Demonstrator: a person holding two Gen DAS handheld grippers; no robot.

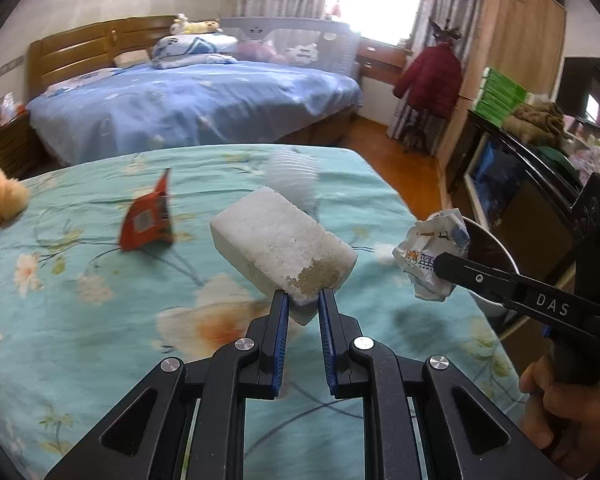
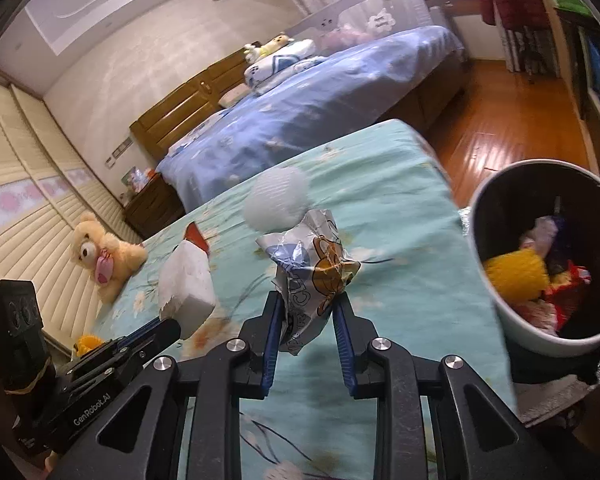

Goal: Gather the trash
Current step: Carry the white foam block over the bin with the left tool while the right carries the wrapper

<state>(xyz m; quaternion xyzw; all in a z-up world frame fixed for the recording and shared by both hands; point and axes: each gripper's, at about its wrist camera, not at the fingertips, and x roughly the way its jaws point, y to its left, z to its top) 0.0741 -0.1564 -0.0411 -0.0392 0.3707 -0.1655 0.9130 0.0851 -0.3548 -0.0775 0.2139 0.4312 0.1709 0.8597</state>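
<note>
My left gripper (image 1: 303, 299) is shut on a white foam block (image 1: 280, 242) and holds it above the teal floral bed (image 1: 80, 320). The block also shows in the right wrist view (image 2: 186, 284). My right gripper (image 2: 307, 304) is shut on a crumpled cartoon wrapper (image 2: 314, 276), held above the bed near its right edge; the wrapper also shows in the left wrist view (image 1: 432, 256). A white trash bin (image 2: 496, 300) with several pieces of trash inside stands right of the bed. An orange wrapper (image 1: 150, 220) and a clear plastic cup (image 1: 288, 172) lie on the bed.
A teddy bear (image 2: 100, 256) sits at the bed's left side. A blue bed (image 1: 196, 96) stands behind. A dark cabinet (image 1: 512, 184) lines the right wall. Wooden floor (image 2: 496, 136) runs between the beds and the cabinet.
</note>
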